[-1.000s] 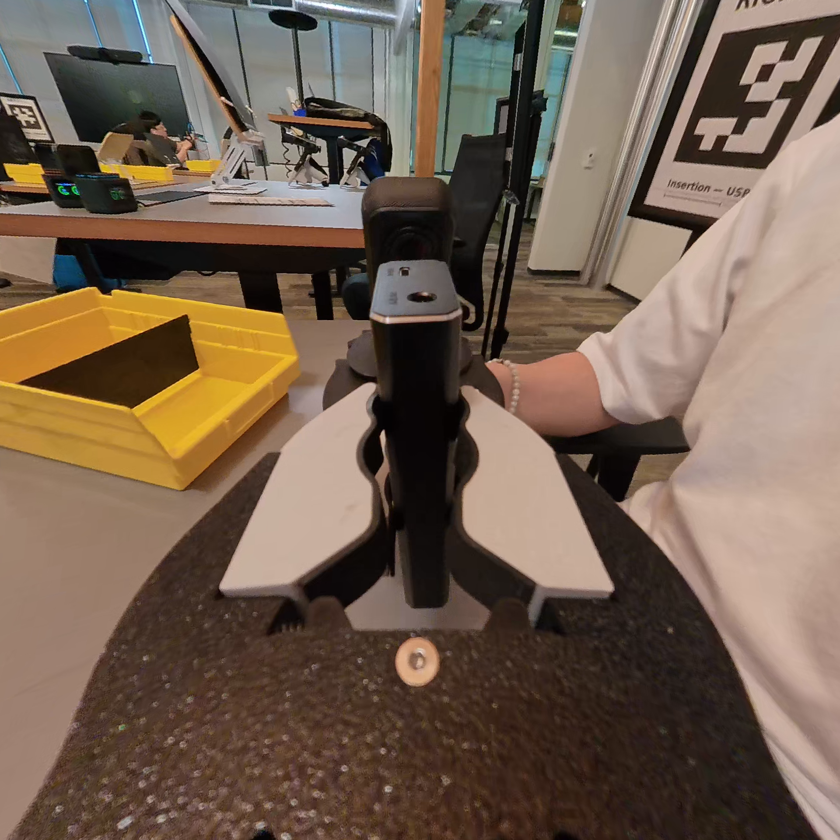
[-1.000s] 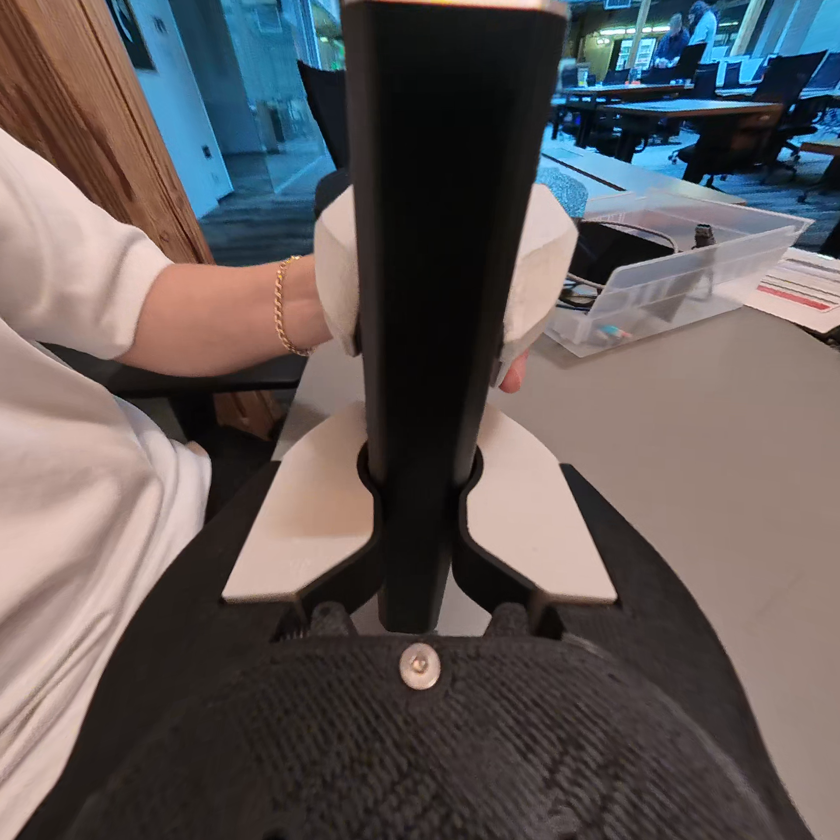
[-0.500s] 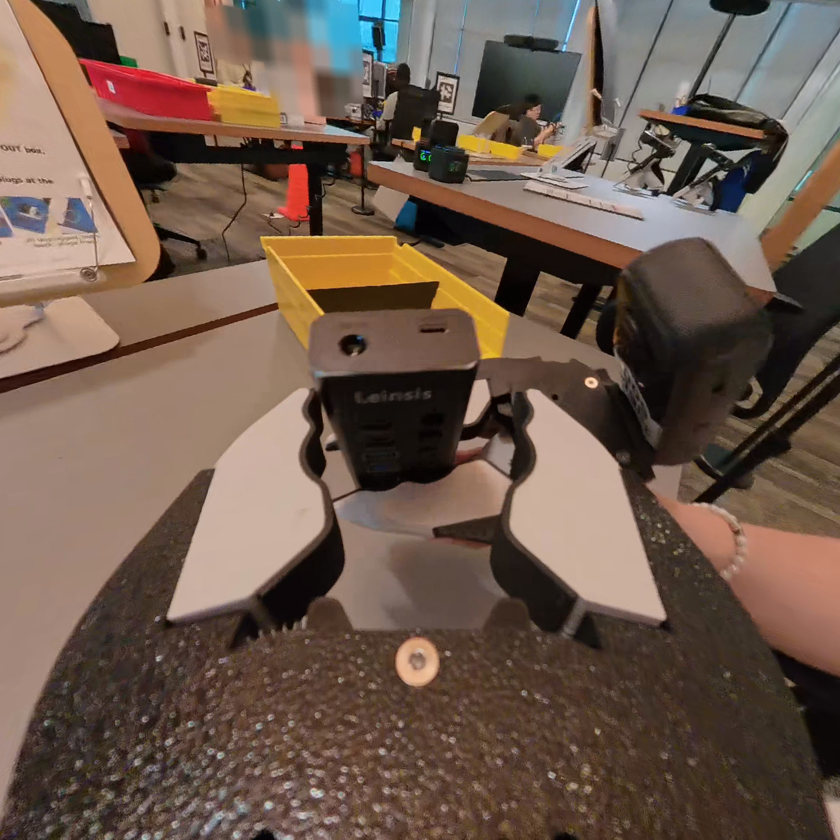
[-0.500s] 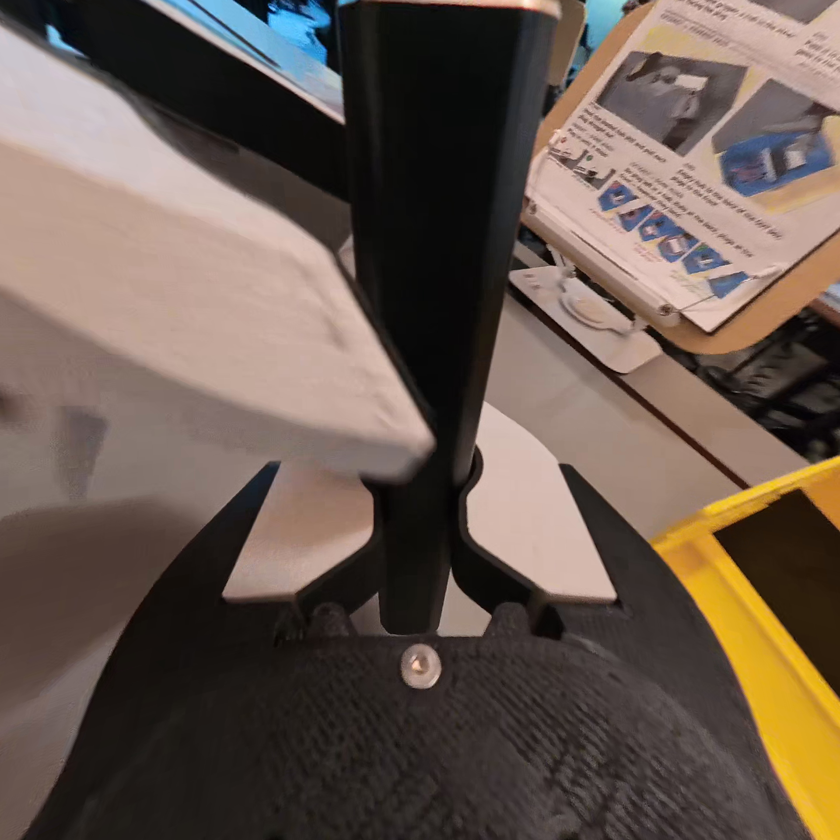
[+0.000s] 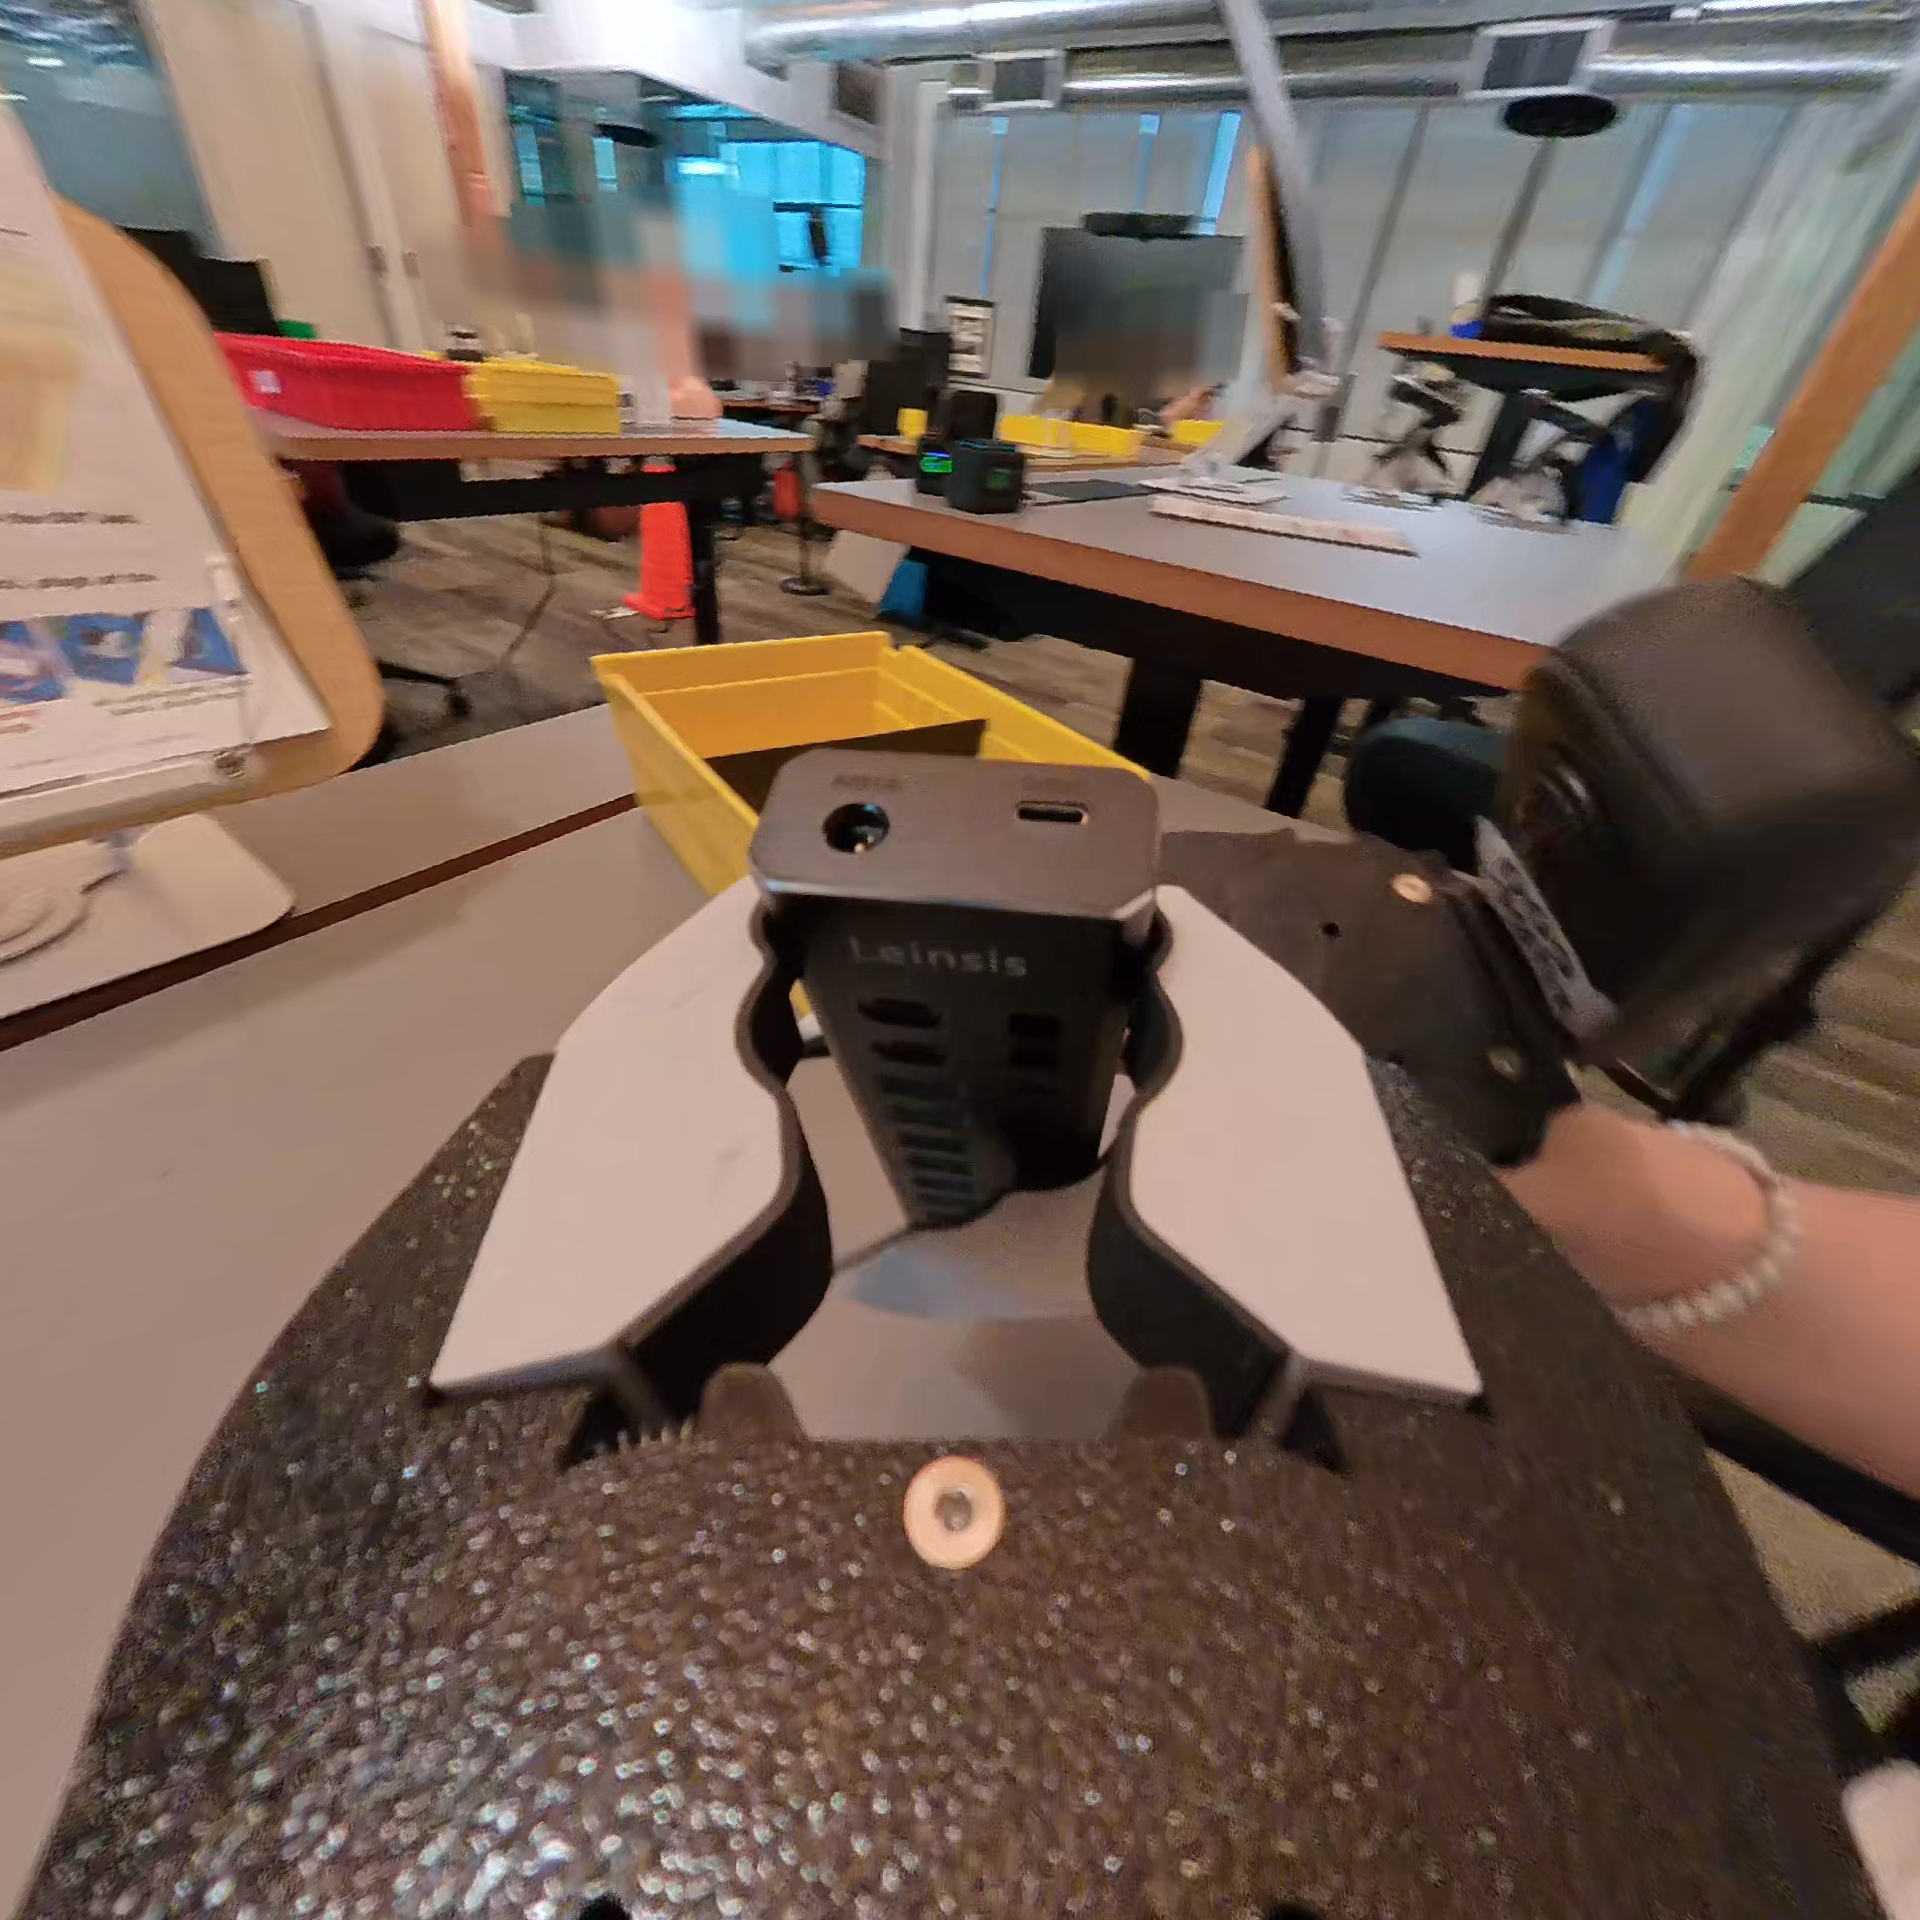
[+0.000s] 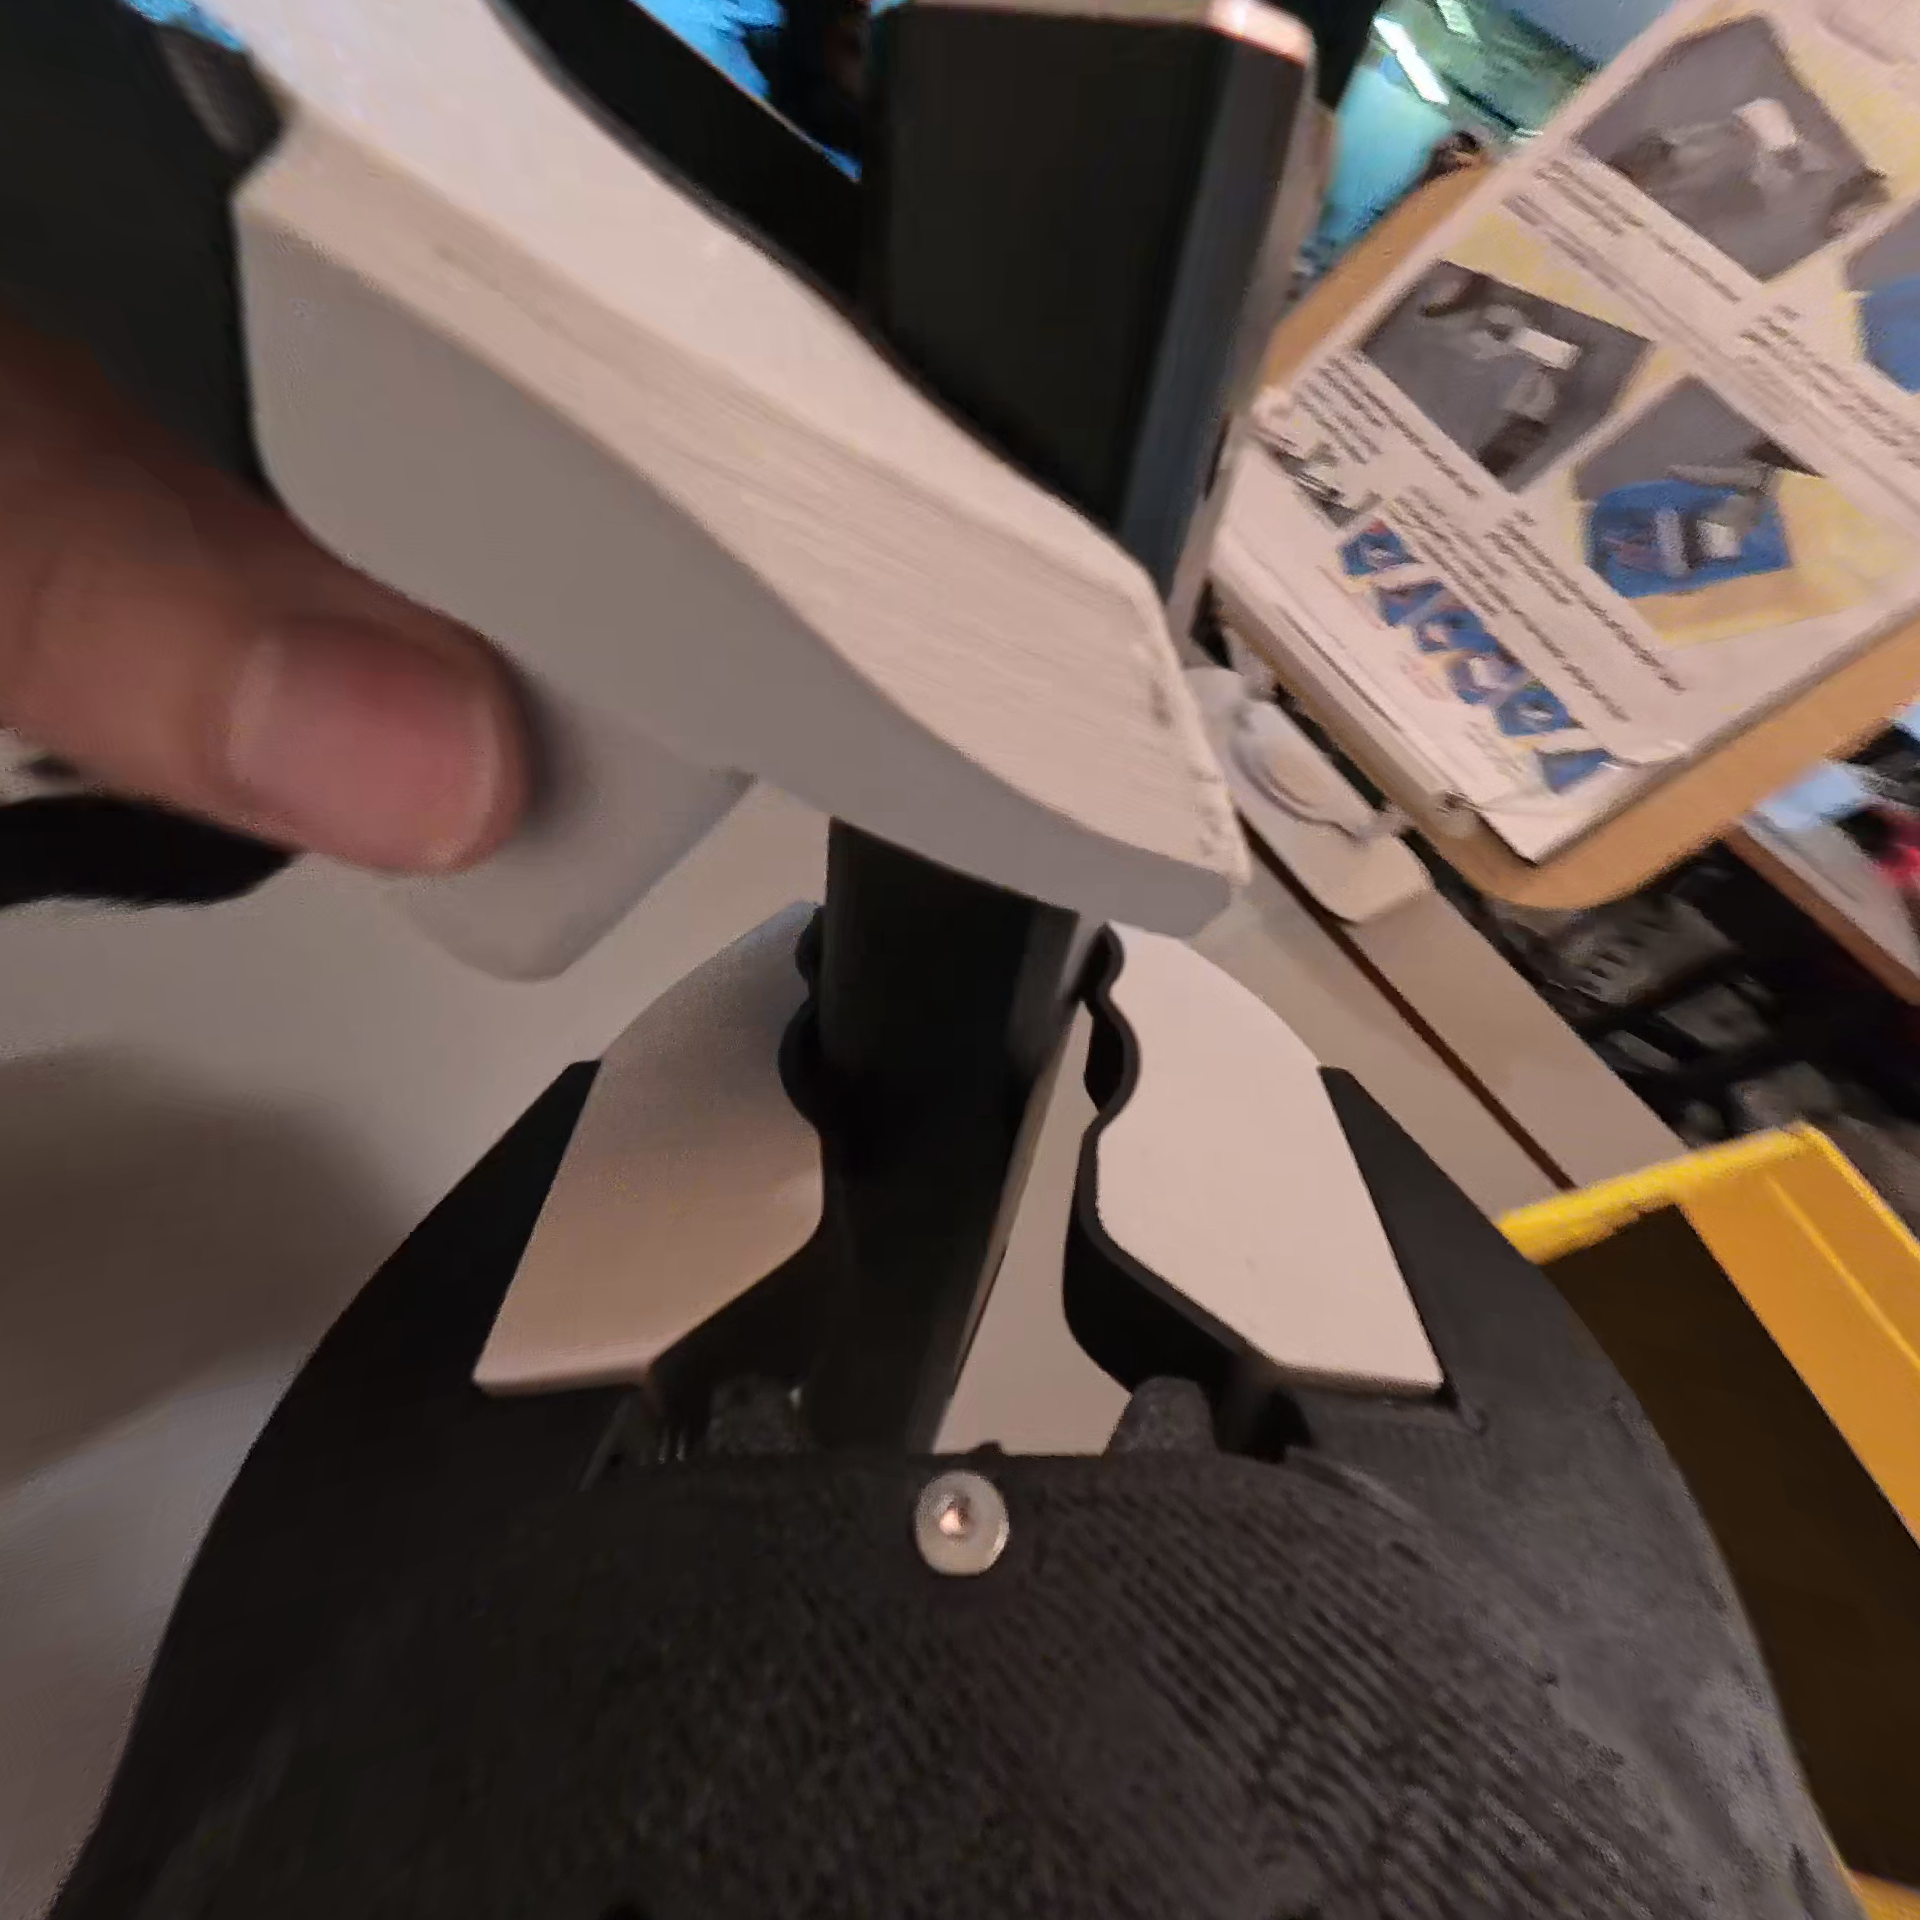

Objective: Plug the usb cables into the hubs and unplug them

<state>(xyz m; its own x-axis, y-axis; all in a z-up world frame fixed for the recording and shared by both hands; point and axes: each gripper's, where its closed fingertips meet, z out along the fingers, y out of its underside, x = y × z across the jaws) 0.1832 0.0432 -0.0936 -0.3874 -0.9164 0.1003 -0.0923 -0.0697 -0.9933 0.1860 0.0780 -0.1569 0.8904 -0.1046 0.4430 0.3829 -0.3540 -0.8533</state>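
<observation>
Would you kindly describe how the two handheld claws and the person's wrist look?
Each claw, left and right, has two pale grey, wing-shaped fingers with black scalloped inner edges, on a black textured body bearing a silver screw. A rounded black camera housing tops the far claw. The wrist wears a pearl-like bead bracelet.

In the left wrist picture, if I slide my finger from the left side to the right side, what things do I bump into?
Instruction sheet on its wooden stand → yellow bin → black hub held between the fingers of the left hand-held gripper → the other hand-held gripper, farther off at the right → a person's wrist with a bead bracelet.
</observation>
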